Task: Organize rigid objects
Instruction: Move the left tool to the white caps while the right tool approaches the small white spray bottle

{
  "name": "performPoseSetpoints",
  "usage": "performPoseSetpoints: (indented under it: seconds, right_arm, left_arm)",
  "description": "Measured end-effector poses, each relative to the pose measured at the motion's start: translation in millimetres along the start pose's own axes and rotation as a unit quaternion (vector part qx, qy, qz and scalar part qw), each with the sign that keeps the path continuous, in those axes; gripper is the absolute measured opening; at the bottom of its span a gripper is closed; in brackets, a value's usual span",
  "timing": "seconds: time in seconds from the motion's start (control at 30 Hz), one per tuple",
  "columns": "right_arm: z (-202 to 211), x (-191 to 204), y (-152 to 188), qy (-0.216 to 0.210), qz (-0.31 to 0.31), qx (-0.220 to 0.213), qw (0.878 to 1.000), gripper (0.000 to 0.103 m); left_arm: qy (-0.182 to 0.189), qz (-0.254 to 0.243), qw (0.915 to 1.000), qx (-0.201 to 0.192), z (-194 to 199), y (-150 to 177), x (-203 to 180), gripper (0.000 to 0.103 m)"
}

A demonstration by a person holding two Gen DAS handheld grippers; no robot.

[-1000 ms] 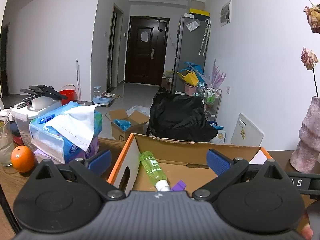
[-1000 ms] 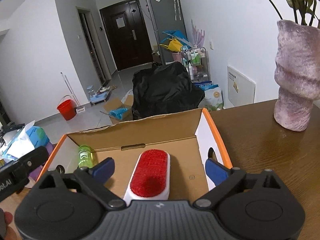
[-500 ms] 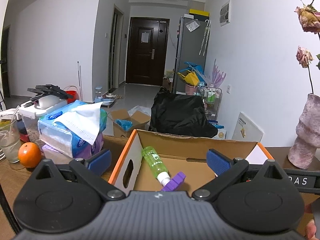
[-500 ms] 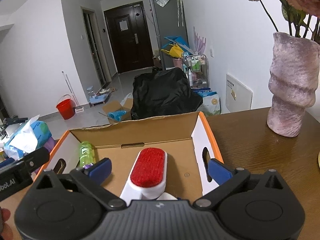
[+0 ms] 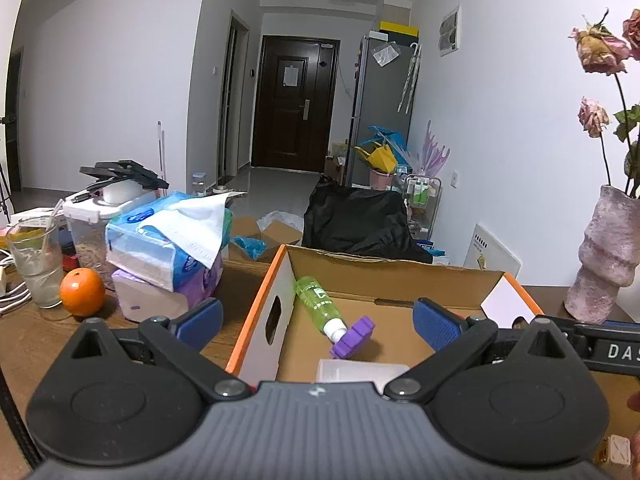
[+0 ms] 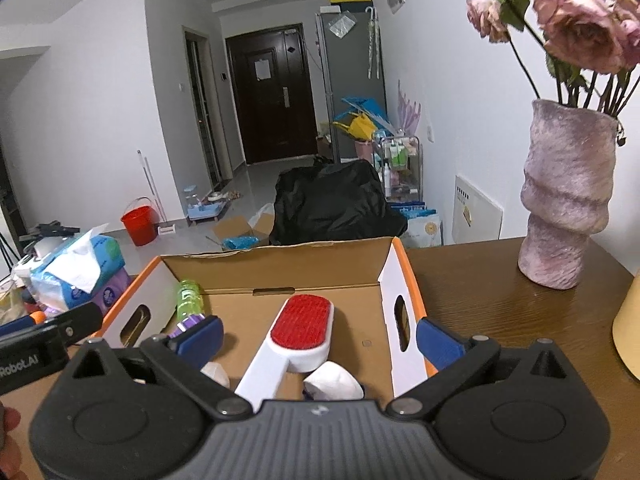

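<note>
Both grippers, left gripper (image 5: pixel 316 318) and right gripper (image 6: pixel 318 338), pulled back, jaws wide open, empty; red-faced white lint brush (image 6: pixel 298 334) released inside orange-edged cardboard box (image 6: pixel 400 256). Placement apparently done.

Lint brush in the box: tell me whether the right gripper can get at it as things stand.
Probably yes. The right gripper is open, the lint brush lies uncovered in the open-topped cardboard box, its handle pointing toward the gripper.

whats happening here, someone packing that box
A person holds two claws, both open and empty, over an orange-edged cardboard box on a wooden table. The left claw faces a green plastic bottle and purple cap-like piece; the right claw faces a white-handled red lint brush, all lying inside.
</note>
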State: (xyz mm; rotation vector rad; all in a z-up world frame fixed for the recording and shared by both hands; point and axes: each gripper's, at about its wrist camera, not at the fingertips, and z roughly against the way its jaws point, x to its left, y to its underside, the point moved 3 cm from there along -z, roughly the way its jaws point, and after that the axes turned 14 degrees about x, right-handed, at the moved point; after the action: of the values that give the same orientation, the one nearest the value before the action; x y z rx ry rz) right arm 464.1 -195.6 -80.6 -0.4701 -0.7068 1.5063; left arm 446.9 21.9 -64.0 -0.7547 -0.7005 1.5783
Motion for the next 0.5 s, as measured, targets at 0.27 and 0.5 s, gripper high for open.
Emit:
performPoseSetpoints:
  seconds: [0.27,0.5]
  right_arm:
    - [28.0,0.5,21.0,-0.002,0.020,-0.021,1.000,0.103]
    - [48.5,-0.8,40.4,-0.003,0.032,-0.038,0.999,0.103]
  left_arm:
    - [-0.001,-0.009,0.9999,-0.006,24.0,16.2,1.0,0.103]
    - [0.007,-0.009,0.9995,-0.030,50.1,32.1,4.2,0.103]
